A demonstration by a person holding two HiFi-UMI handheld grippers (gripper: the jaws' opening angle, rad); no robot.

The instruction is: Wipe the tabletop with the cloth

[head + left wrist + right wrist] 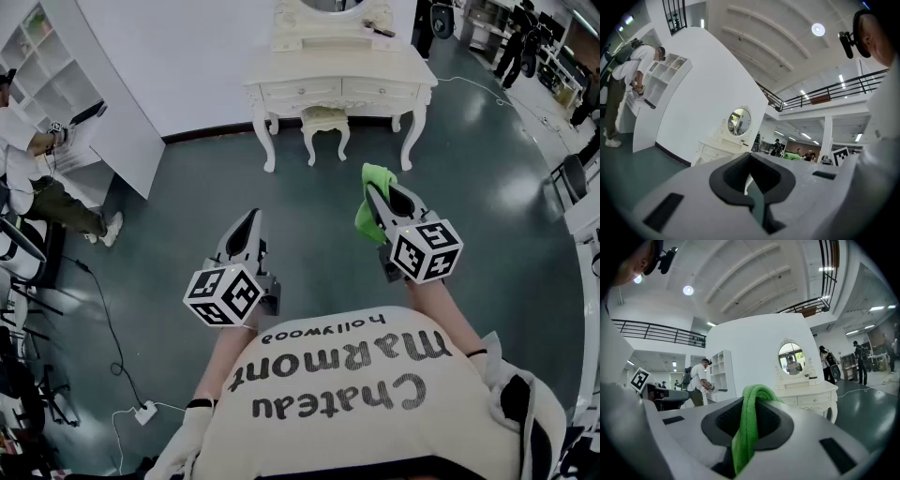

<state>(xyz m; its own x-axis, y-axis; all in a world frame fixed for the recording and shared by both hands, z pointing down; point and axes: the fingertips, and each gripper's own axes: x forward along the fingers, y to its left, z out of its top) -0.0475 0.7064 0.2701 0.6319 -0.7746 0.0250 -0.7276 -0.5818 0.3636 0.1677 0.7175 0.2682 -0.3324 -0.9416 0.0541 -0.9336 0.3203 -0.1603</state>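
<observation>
The green cloth (371, 201) hangs bunched from my right gripper (377, 195), which is shut on it and held in the air over the grey floor. In the right gripper view the cloth (748, 427) drapes over the jaws of the right gripper (743, 437). My left gripper (251, 219) is held alongside at the left, shut and holding nothing; its jaws (751, 180) meet in the left gripper view. The white dressing table (337, 77) with an oval mirror (791, 357) stands ahead by the wall, well beyond both grippers.
A small stool (325, 120) sits under the dressing table. A white shelf unit (70, 89) stands at the left with a person (33, 173) bent over it. A cable and power strip (142, 412) lie on the floor at lower left. More people stand at the back right.
</observation>
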